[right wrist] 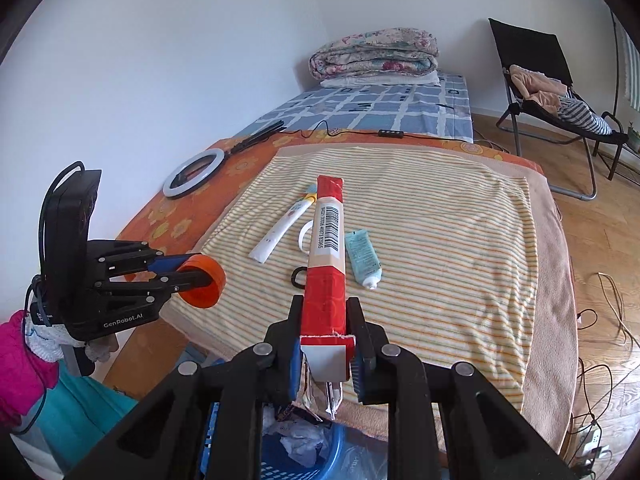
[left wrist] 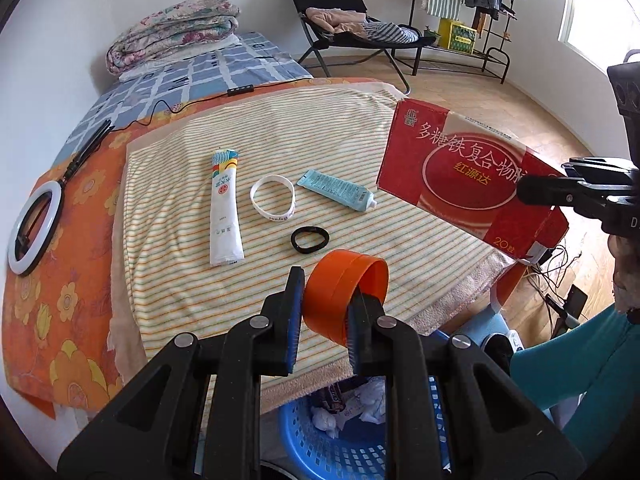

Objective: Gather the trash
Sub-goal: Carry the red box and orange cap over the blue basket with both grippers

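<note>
My left gripper (left wrist: 325, 312) is shut on an orange plastic lid (left wrist: 346, 294), held above the near edge of the striped towel; it also shows in the right wrist view (right wrist: 202, 282). My right gripper (right wrist: 323, 320) is shut on a red medicine box (right wrist: 326, 252), held above the towel's front edge; the box also shows in the left wrist view (left wrist: 472, 176). A blue basket (left wrist: 360, 452) with crumpled paper sits below both grippers, partly hidden by them; it also shows in the right wrist view (right wrist: 296, 460).
On the striped towel (left wrist: 192, 280) lie a white tube (left wrist: 225, 208), a white wristband (left wrist: 273, 197), a teal tube (left wrist: 338, 190) and a black hair tie (left wrist: 310, 239). A ring light (left wrist: 34, 232) lies at the left. A folding chair (left wrist: 344, 24) stands behind.
</note>
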Demonstrator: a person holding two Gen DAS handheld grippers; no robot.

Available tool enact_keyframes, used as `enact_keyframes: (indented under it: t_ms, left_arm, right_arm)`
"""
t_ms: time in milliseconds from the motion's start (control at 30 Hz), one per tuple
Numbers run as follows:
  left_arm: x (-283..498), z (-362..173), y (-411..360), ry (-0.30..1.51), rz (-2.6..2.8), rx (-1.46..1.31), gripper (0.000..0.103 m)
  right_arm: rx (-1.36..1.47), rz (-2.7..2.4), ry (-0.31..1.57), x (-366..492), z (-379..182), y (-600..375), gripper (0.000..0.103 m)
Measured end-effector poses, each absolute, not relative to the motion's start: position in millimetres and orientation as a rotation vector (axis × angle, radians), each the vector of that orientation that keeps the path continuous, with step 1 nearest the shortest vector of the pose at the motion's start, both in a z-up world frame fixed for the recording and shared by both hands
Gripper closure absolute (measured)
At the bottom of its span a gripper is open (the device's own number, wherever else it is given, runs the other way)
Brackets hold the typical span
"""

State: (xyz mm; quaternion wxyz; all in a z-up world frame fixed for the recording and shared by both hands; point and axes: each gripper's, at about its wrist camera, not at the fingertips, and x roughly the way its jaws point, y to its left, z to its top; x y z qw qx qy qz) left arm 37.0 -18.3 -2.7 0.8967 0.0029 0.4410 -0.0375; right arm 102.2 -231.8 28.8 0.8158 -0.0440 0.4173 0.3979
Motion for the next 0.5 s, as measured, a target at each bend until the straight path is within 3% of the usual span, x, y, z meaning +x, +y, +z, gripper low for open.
enact_keyframes:
  t_ms: [500]
  left_arm:
    - [-31,-49,-25,0.989,-0.07,-0.033,0.085]
  right_arm:
    - [-0.163,0.948,1.023,9,-15,-237,0.085]
